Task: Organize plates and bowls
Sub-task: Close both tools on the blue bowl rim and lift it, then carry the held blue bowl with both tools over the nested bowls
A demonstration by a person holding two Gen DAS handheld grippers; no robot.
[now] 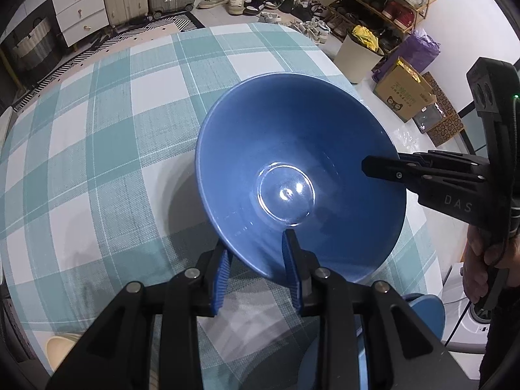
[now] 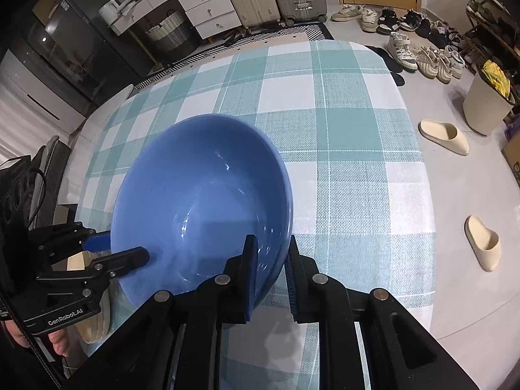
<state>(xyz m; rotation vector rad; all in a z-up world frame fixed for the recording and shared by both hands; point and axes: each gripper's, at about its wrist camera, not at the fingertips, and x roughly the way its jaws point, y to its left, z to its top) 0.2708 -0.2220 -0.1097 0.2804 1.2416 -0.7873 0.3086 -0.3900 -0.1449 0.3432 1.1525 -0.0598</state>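
1. nearest us, our left gripper [image 1: 256, 260] straddles the bowl [image 1: 299, 175] rim, one finger inside, one outside, clamped on the wall.
2. our right gripper [image 2: 271, 269] pinches the opposite rim the same way; in the left view its finger reaches over the far edge.
3. the bowl looks lifted and tilted above the checked cloth [image 1: 107, 123], carried between both grippers.
4. a blue plate [image 1: 425, 308] shows at the table's near edge, probably the stacking spot.
5. to do this well, we judge: keep both grips equally firm, level the bowl, and lower it before either gripper lets go.
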